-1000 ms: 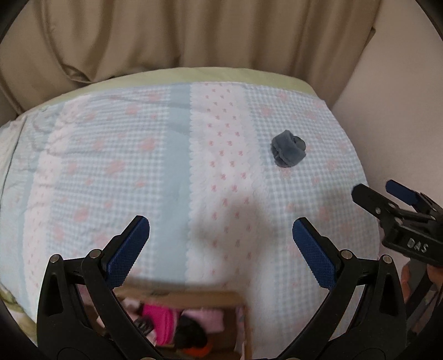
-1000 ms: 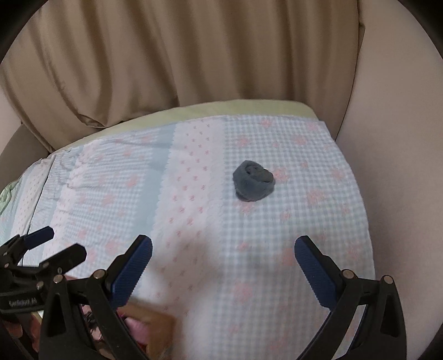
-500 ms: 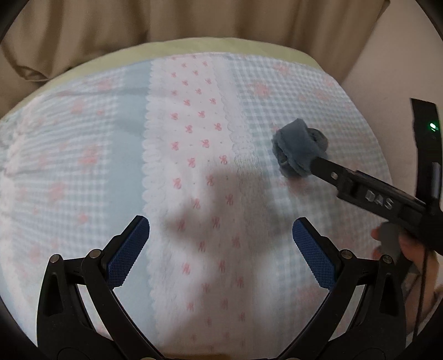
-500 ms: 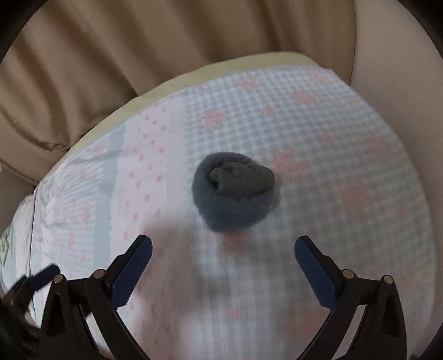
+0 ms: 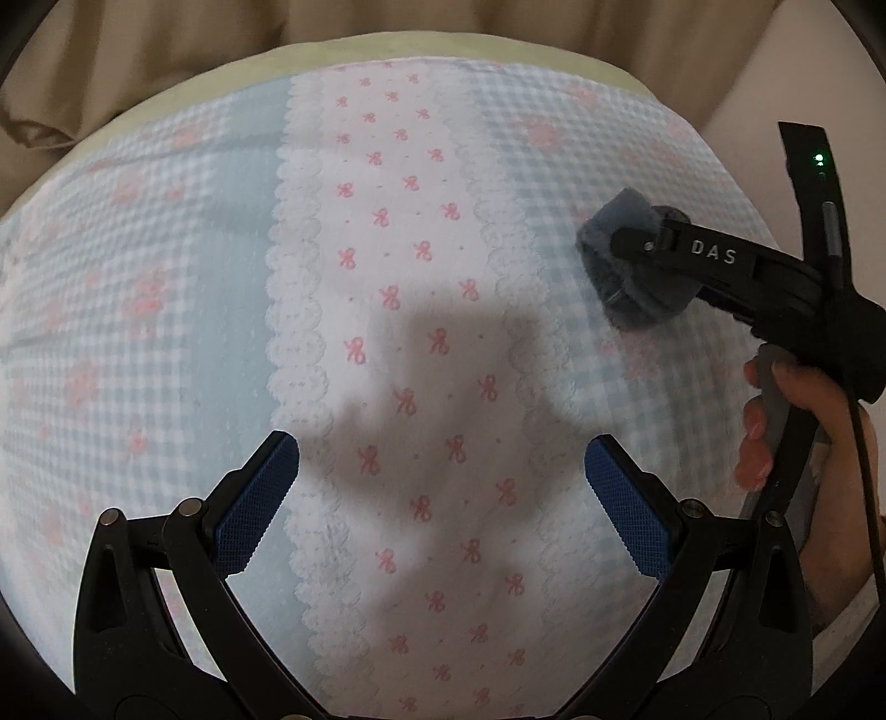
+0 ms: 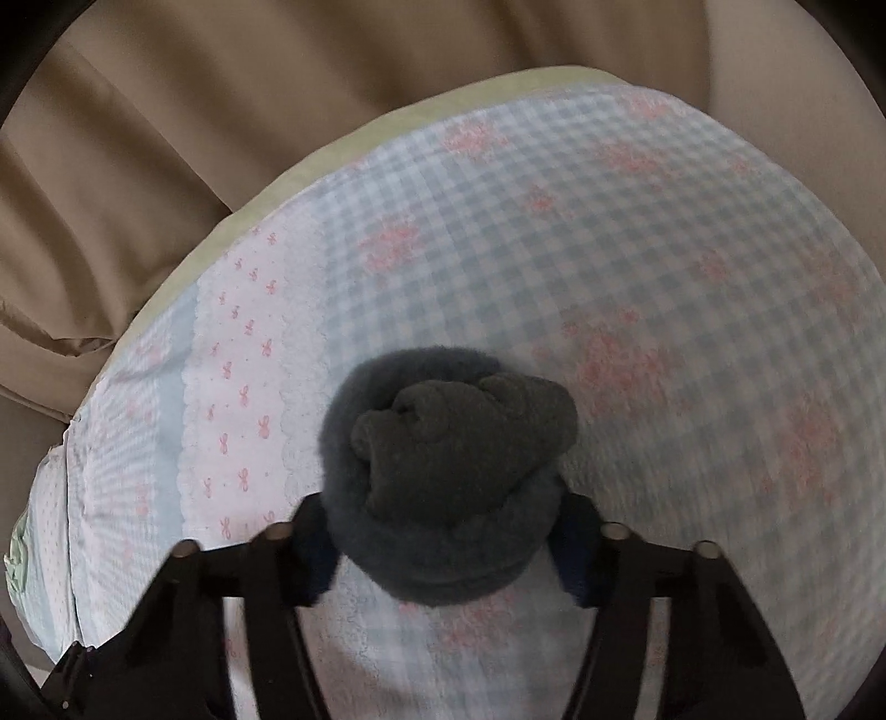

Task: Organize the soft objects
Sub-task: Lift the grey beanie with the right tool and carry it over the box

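A rolled dark grey sock (image 6: 443,471) lies on the blue-and-pink checked bedspread (image 6: 637,232). My right gripper (image 6: 443,545) has its two fingers pressed against the sock's sides, shut on it. In the left wrist view the same sock (image 5: 637,277) sits at the right of the bed, with the right gripper (image 5: 626,266) around it and a hand behind it. My left gripper (image 5: 443,498) is open and empty, hovering over the white strip with pink bows.
Beige curtains (image 6: 221,138) hang behind the bed. A pale green mattress edge (image 5: 443,47) runs along the far side. A beige wall (image 5: 775,83) borders the bed on the right.
My right gripper moved forward to the sock and closed on it. My left gripper moved forward over the bed; the cardboard box seen a second ago has left its view.
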Available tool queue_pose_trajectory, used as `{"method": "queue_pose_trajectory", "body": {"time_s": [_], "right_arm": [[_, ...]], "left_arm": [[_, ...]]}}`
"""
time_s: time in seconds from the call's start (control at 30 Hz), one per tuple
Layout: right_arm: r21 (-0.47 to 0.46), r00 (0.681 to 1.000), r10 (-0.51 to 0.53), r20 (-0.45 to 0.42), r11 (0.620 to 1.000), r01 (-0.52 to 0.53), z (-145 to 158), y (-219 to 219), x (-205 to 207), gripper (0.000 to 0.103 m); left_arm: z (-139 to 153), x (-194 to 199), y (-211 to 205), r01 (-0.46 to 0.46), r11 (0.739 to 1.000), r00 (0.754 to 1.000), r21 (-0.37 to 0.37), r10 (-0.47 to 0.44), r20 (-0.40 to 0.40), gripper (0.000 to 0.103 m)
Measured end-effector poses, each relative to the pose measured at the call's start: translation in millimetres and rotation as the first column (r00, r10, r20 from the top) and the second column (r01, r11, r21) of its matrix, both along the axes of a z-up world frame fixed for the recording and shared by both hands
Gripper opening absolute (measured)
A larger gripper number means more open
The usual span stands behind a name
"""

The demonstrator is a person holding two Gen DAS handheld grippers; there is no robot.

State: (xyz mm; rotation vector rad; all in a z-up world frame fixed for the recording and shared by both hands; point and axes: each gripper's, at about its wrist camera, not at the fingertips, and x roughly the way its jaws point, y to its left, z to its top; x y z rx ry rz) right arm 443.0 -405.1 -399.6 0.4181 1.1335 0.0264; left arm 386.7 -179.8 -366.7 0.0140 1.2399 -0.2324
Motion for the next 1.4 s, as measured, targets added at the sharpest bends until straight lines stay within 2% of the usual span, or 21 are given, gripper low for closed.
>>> {"method": "queue_pose_trajectory", "body": {"time_s": [0.1, 0.27, 0.47, 0.77, 0.97, 1.1, 1.23, 1.4], "right_arm": [[-0.019, 1.000, 0.016, 0.014, 1.000, -0.016, 9.0, 1.3, -4.4, 0.046], [-0.041, 0.998, 0.043, 0.047, 0.998, -0.041, 37.1, 3.5, -20.0, 0.046], [-0.072, 0.989, 0.111, 0.100, 0.992, -0.104, 95.4, 17.4, -57.5, 0.046], [-0.091, 0.958, 0.233, 0.165, 0.971, -0.220, 193.4, 58.8, -132.5, 0.046], [-0.094, 0.928, 0.331, 0.172, 0.943, -0.319, 239.8, 100.8, -194.4, 0.046], [-0.095, 0.918, 0.365, 0.156, 0.930, -0.354, 247.8, 131.5, -236.9, 0.046], [-0.081, 0.918, 0.375, 0.128, 0.927, -0.367, 242.1, 162.5, -279.2, 0.046], [-0.050, 0.940, 0.337, 0.063, 0.941, -0.334, 222.8, 200.9, -326.5, 0.046]], "left_arm": [[4.9, -4.4, 6.1, -0.007, 1.000, 1.000, 0.000, 0.007, 0.001, 0.103], [27.9, -16.6, 15.8, -0.018, 1.000, 0.999, 0.005, 0.018, 0.030, 0.103], [70.4, -41.7, 30.8, -0.049, 0.999, 0.996, 0.009, 0.048, 0.075, 0.103], [150.3, -109.7, 68.5, -0.108, 0.994, 0.984, 0.002, 0.106, 0.144, 0.103], [190.7, -166.6, 112.8, -0.155, 0.988, 0.975, 0.000, 0.153, 0.163, 0.103], [202.1, -206.3, 145.3, -0.175, 0.984, 0.972, -0.002, 0.173, 0.159, 0.103], [204.4, -242.5, 172.7, -0.158, 0.987, 0.975, 0.018, 0.153, 0.161, 0.103], [192.1, -279.7, 201.8, -0.129, 0.991, 0.983, 0.024, 0.125, 0.132, 0.103]]}}
